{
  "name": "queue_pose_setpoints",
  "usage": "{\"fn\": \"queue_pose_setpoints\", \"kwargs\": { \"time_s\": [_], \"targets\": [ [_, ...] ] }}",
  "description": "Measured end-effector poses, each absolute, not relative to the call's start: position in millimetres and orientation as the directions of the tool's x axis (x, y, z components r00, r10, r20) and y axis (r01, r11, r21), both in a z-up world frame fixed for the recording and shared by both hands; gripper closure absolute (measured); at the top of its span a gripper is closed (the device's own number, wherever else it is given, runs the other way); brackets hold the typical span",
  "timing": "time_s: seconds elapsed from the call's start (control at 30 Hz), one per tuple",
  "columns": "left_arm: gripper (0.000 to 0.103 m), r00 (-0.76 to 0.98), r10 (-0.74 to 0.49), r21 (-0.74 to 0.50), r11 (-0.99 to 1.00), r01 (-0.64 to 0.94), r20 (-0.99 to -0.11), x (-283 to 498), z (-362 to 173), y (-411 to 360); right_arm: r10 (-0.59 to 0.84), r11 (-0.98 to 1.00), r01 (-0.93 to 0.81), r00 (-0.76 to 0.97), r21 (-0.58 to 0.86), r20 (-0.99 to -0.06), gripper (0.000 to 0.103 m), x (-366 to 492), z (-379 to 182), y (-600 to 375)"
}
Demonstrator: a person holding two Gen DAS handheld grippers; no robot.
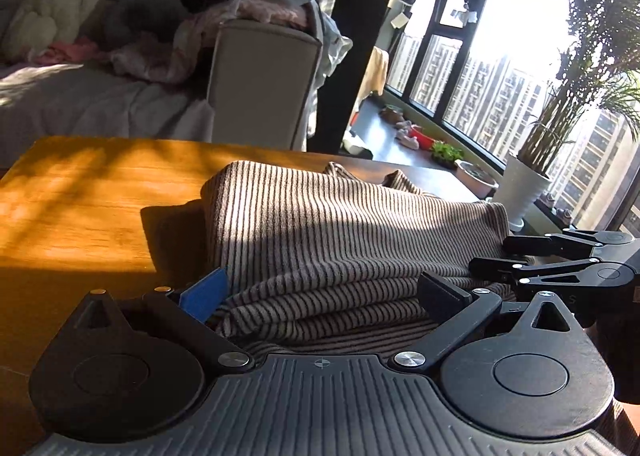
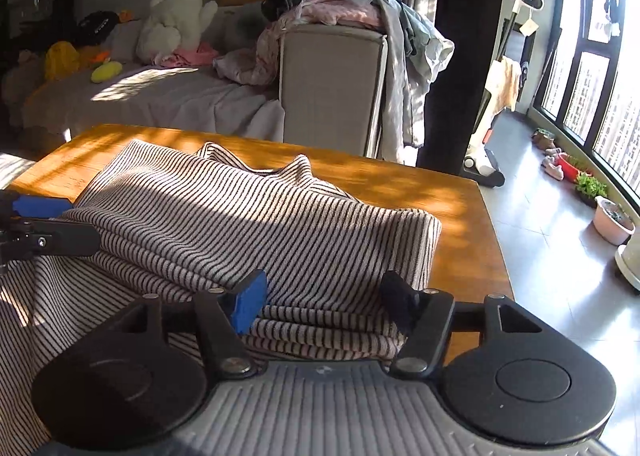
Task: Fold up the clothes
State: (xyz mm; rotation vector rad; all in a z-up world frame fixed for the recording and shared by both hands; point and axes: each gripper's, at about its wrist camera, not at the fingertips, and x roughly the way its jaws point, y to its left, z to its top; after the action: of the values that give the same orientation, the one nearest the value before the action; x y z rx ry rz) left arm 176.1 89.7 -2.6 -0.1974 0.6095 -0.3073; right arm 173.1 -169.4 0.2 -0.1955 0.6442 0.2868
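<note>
Your left hand-held gripper (image 1: 320, 292) and right hand-held gripper (image 2: 324, 302) each straddle the folded striped garment's (image 2: 248, 224) near edge on the wooden worktop (image 2: 460, 216), fingers apart.

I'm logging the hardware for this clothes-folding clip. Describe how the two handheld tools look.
The left tool and the right tool look alike: a black body with a ribbed grey plate, round black discs at both sides and black link arms on silver pivot bolts. One finger of each carries a blue pad, the other is plain black. A small crosshair mark sits on the plate. No cables or sleeves show.
</note>
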Motion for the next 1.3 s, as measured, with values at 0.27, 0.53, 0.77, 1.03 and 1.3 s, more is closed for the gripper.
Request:
{"fn": "queue_pose_setpoints", "kwargs": {
  "time_s": [0.27,0.53,0.77,1.03,1.3],
  "targets": [
    [0.0,0.777,-0.343,-0.289,0.933,0.216,-0.528,177,-3,92,0.337,0.915,-0.404,0.759,0.003,-0.557,0.04,223,45,-137],
    [0.0,0.777,-0.349,-0.308,0.928,0.209,-0.524,179,-4,95,0.312,0.939,-0.329,0.678,0.104,-0.666,0.057,302,-10,-133],
    [0.0,0.771,-0.363,-0.341,0.918,0.201,-0.523,180,13,105,0.35,0.928,-0.358,0.738,0.104,-0.577,0.095,270,25,-136],
    [0.0,0.805,-0.375,-0.372,0.904,0.208,-0.46,151,64,133,0.451,0.89,-0.416,0.756,0.184,-0.475,0.097,162,77,-164],
    [0.0,0.811,-0.381,-0.325,0.912,0.251,-0.444,116,84,116,0.496,0.868,-0.405,0.728,0.288,-0.473,0.097,64,41,-189]
  ]
}}
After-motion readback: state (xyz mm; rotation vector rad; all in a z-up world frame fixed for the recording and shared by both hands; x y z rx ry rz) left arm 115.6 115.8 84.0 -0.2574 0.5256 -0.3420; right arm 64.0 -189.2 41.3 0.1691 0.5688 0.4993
